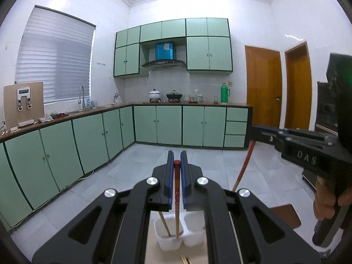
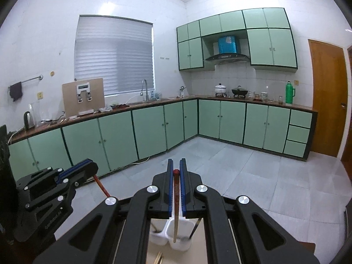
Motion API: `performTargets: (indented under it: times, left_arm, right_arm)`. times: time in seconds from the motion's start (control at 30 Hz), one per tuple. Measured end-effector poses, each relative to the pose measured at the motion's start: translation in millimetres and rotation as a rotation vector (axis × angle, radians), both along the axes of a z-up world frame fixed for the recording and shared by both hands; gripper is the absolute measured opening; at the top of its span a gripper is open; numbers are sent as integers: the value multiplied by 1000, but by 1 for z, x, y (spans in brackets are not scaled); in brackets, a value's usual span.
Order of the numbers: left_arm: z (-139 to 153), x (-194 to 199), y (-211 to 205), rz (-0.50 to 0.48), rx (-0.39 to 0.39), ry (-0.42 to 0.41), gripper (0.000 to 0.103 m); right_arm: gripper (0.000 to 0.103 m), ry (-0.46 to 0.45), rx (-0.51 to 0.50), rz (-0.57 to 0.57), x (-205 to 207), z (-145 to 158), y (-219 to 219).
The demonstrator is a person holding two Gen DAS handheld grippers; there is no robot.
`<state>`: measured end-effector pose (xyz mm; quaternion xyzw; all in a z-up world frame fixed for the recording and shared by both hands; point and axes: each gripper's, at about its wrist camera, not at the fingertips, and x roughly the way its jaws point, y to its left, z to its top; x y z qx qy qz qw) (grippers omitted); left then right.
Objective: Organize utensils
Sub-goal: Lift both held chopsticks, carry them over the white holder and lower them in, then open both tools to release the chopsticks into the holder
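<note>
My left gripper (image 1: 177,157) is shut on a red-topped wooden chopstick (image 1: 176,189) that hangs upright with its tip in the left compartment of a white two-compartment holder (image 1: 167,241); another utensil leans in that compartment. My right gripper (image 2: 176,165) is shut on a second red-topped chopstick (image 2: 176,200), its tip in the right compartment of the holder (image 2: 179,245), where a dark-handled utensil (image 2: 194,228) leans. The right gripper shows in the left wrist view (image 1: 255,131), and the left gripper shows in the right wrist view (image 2: 88,165). Both hover above the holder.
The holder stands on a light wooden surface (image 1: 154,253) with loose chopsticks (image 1: 186,259) lying at its near edge. Beyond are a grey tiled floor (image 2: 242,176), green kitchen cabinets (image 1: 169,127) and orange doors (image 1: 264,88).
</note>
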<state>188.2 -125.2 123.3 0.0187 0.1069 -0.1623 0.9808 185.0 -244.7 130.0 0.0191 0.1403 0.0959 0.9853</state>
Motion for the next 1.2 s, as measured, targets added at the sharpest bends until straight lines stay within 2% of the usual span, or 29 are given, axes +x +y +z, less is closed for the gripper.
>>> performTargets:
  times: [0.17, 0.43, 0.67, 0.83, 1.03, 1.1, 1.17, 1.2]
  left_arm:
    - [-6, 32, -10, 11, -19, 5, 5]
    - [-55, 78, -20, 29, 17, 108, 5]
    - [-83, 93, -5, 31, 25, 173, 5]
    - [-85, 93, 3, 24, 21, 189, 6]
    - [-78, 79, 11, 28, 19, 170, 8]
    - [-75, 72, 15, 35, 16, 160, 13]
    - [-72, 63, 20, 46, 14, 151, 24]
    - [-71, 56, 23, 49, 11, 143, 26]
  right_arm:
    - [5, 6, -32, -27, 31, -13, 3]
    - [5, 64, -56, -37, 69, -52, 8]
    - [6, 128, -64, -25, 82, -85, 9]
    - [7, 145, -61, -26, 83, -92, 7]
    - [19, 127, -45, -48, 71, -84, 0]
    - [27, 117, -32, -57, 65, -81, -6]
    - [35, 102, -17, -72, 54, -79, -14]
    - [37, 95, -9, -82, 46, -78, -18]
